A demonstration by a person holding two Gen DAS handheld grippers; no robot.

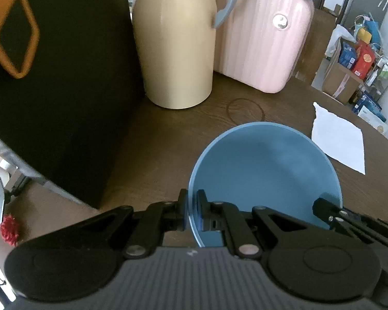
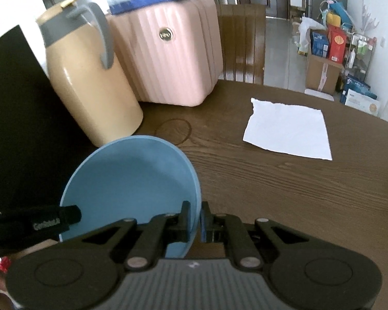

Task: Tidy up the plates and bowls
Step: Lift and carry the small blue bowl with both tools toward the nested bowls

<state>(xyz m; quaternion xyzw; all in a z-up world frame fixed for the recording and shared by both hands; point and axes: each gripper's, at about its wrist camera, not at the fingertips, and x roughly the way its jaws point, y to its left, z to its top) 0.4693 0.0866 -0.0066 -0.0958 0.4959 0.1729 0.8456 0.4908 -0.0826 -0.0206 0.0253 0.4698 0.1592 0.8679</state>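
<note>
Blue bowl (image 1: 266, 170), held above the dark wooden tabletop (image 1: 168, 134) by both grippers at once. The left gripper (image 1: 191, 211) is seen with its jaws closed nearly together, the bowl's left rim being pinched between them, one finger outside the wall and one inside. The right gripper (image 2: 195, 219) is shown likewise, its jaws pressed onto the bowl's right rim. In each wrist view the tip of the opposite gripper is seen at the far edge of the bowl. The bowl is empty, and its opening is turned towards the cameras.

Behind the bowl, a beige thermos jug (image 1: 173, 41) with a grey handle is stood on the tabletop, with a pink ribbed case (image 1: 263, 41) beside it. A black box (image 1: 57, 90) is placed to the left of the jug. A white sheet of paper (image 2: 287, 129) is laid flat on the tabletop, well apart from the bowl, to its right. A faint ring mark (image 1: 244, 111) is visible on the wood between jug and bowl.
</note>
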